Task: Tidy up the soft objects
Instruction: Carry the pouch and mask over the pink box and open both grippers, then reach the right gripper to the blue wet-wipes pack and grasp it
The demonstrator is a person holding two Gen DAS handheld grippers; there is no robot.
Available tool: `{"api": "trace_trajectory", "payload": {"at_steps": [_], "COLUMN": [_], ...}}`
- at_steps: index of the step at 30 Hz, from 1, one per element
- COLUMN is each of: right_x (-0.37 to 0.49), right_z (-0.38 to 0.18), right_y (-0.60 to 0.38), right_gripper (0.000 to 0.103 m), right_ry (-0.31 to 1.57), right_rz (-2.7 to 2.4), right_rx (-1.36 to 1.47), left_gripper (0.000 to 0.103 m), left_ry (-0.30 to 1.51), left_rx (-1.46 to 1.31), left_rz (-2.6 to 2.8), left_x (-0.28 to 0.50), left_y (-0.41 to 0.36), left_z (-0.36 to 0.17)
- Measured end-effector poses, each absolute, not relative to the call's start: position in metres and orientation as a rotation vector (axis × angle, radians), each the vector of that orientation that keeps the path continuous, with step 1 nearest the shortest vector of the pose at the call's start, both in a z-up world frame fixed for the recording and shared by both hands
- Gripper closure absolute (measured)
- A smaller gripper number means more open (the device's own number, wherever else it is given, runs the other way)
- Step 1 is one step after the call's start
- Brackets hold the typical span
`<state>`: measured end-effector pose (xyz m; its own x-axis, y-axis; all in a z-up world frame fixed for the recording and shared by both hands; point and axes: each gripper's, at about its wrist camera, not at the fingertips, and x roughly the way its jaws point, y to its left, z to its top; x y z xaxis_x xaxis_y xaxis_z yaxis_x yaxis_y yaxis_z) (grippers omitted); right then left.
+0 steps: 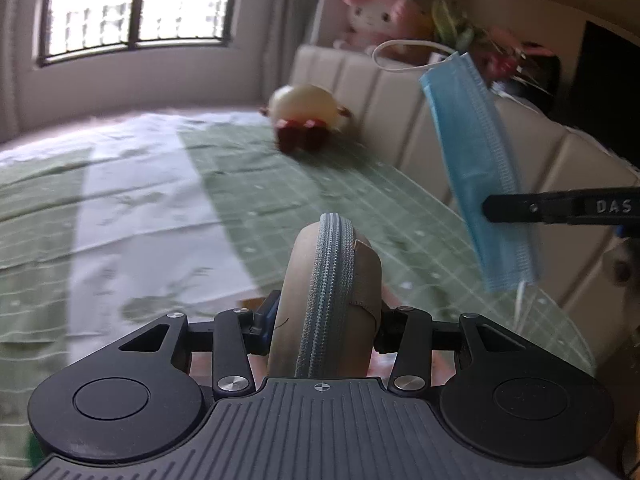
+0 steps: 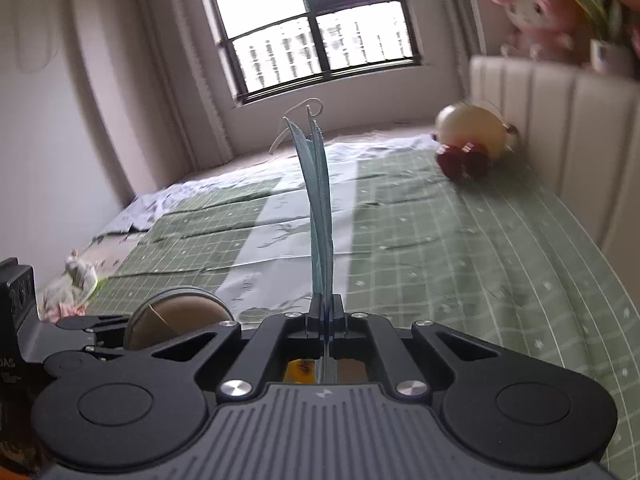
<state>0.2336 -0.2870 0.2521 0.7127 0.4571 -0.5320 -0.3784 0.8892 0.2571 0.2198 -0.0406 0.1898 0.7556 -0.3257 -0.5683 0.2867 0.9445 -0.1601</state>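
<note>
My left gripper (image 1: 326, 320) is shut on a round beige zip case (image 1: 324, 292), held upright with its grey zipper facing the camera. In the right wrist view the same case (image 2: 176, 316) shows at the lower left, in the left gripper (image 2: 86, 334). My right gripper (image 2: 326, 314) is shut on a blue face mask (image 2: 320, 216), seen edge-on and standing up from the pads, white ear loops at its top. From the left wrist view the mask (image 1: 476, 160) hangs slanted in the air at the right, pinched by the right gripper (image 1: 492, 209). Both are above a bed.
The bed has a green checked cover (image 1: 120, 200) and a padded beige headboard (image 1: 400, 120). A cream and red plush (image 1: 304, 120) lies against the headboard. On top sit a pink plush (image 1: 380, 12) and flowers (image 1: 480, 40). A small crumpled soft thing (image 2: 72, 284) lies at the bed's left edge.
</note>
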Motion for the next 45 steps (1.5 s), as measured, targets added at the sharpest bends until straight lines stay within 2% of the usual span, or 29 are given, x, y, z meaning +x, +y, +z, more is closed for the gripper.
{"api": "trace_trajectory", "payload": {"at_steps": [9, 13, 21, 32, 38, 41, 43, 45], "right_x": [0.253, 0.266, 0.288, 0.295, 0.276, 0.269, 0.264, 0.261], "right_z": [0.2, 0.157, 0.063, 0.07, 0.093, 0.108, 0.119, 0.128], "right_y": [-0.326, -0.319, -0.271, -0.242, -0.225, -0.221, -0.22, -0.218], "right_gripper": [0.101, 0.101, 0.101, 0.1, 0.097, 0.087, 0.076, 0.074], "right_ry": [0.67, 0.746, 0.954, 0.926, 0.903, 0.903, 0.893, 0.881], "right_rz": [0.453, 0.484, 0.469, 0.369, 0.367, 0.375, 0.38, 0.395], "right_rx": [0.231, 0.268, 0.244, 0.094, -0.007, -0.015, -0.006, 0.012], "left_gripper": [0.055, 0.055, 0.055, 0.056, 0.056, 0.056, 0.056, 0.056], "left_ry": [0.708, 0.753, 0.803, 0.64, 0.625, 0.606, 0.579, 0.543], "left_rx": [-0.266, -0.358, -0.26, -0.057, -0.103, -0.156, -0.205, -0.272], "left_rz": [-0.475, -0.53, -0.386, -0.269, -0.272, -0.267, -0.24, -0.184], "left_x": [0.257, 0.282, 0.296, 0.236, 0.212, 0.198, 0.182, 0.163], "left_y": [-0.071, -0.072, -0.055, -0.042, -0.019, -0.001, 0.019, 0.047], "left_z": [0.15, 0.124, 0.093, 0.125, 0.128, 0.129, 0.128, 0.126]}}
